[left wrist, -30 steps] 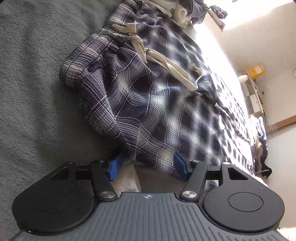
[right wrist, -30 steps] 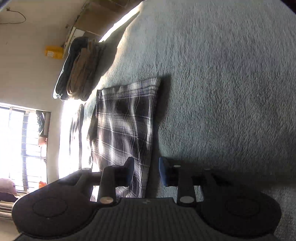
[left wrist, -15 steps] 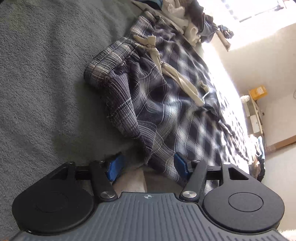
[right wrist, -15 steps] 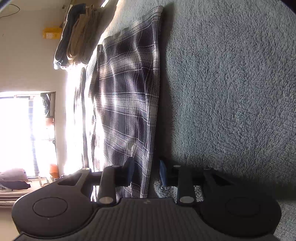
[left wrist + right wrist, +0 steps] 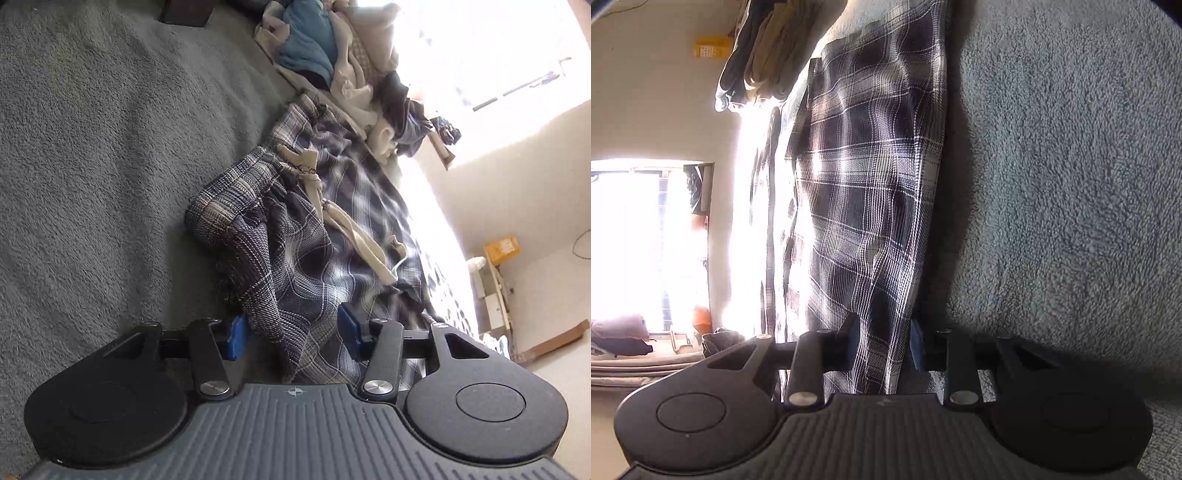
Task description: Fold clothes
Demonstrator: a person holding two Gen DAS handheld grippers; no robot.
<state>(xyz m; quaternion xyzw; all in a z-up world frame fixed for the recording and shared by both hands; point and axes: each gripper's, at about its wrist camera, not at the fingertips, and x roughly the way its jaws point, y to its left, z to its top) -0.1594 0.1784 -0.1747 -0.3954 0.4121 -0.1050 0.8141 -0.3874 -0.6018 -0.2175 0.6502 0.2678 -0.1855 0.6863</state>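
Drawn nearer since earlier, dark plaid drawstring trousers [image 5: 314,266] sit between each parted gripper [image 5: 291,330] [image 5: 882,343]; folding barely begun.

Window [image 5: 646,240] blown out; plaid shorts [image 5: 871,221] hem behind right claw [image 5: 882,343].

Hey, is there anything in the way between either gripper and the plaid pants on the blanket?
Nothing visible. The plaid pants already lie between the open jaws of the left gripper and the right gripper, over the grey blanket.
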